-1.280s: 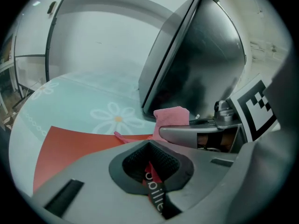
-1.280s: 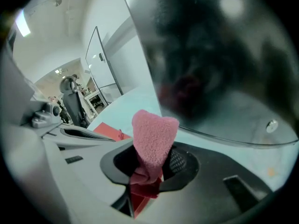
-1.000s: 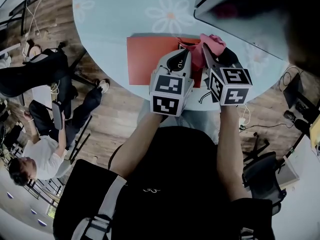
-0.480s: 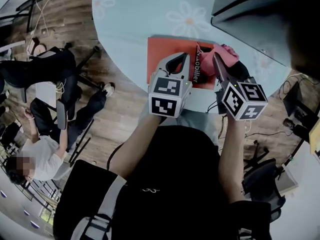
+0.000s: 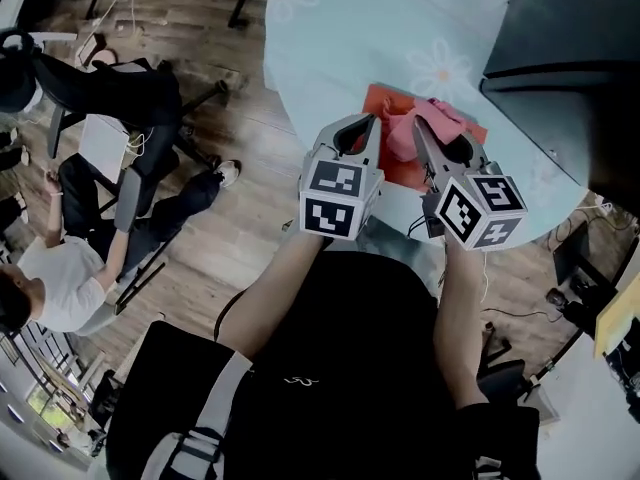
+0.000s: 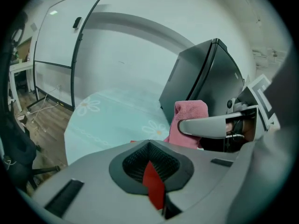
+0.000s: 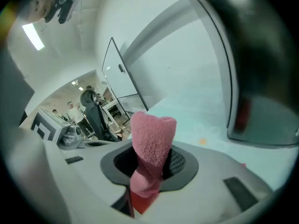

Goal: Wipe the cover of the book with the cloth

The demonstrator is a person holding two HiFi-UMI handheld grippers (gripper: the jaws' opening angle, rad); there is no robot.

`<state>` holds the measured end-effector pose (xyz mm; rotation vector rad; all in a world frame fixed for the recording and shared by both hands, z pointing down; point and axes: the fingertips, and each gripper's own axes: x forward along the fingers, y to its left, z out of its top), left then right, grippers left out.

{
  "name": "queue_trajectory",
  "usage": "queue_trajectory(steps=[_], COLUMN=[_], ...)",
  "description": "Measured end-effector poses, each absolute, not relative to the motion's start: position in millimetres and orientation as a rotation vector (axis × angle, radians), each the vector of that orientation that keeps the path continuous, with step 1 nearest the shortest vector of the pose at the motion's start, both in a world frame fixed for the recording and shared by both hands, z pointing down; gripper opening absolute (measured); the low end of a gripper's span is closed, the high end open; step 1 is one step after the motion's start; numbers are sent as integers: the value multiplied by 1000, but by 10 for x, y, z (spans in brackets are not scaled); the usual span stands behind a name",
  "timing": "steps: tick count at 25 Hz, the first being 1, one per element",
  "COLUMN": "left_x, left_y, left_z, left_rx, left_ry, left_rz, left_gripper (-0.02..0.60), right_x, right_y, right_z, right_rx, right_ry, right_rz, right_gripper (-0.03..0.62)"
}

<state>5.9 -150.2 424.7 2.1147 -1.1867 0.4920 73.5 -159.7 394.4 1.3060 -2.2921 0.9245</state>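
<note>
Right claw (image 5: 437, 138) clamps the cloth (image 5: 405, 133) directly above the book (image 5: 378, 100) at the counter (image 5: 350, 28) near edge; left claw (image 5: 352, 133) pinches the book's left corner

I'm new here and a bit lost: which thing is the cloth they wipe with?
Find the round pale-blue table printed with daisies; near its edge lies a red book. The cloth is the fluffy pink wad over that book, pinched in the right gripper. It is the only soft, pink thing there.
</note>
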Motion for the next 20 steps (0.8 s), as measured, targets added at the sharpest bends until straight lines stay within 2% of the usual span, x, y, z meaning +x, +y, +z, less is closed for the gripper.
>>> queue_trajectory(steps=[7,20], left_x=[-394,-352], left_y=[-1490,-1330], left_z=[4289,4672], left_rx=[2041,1969], left_ry=[-1271,-1192], left_rz=[458,516], left_gripper=[15,15], right_x=[179,-12], right_y=[-1580,-1591], right_z=[4107,4652], right_rx=[1152,1093], right_ry=[-2316,-2199], right_rz=[962,1044], right_gripper=[104,104])
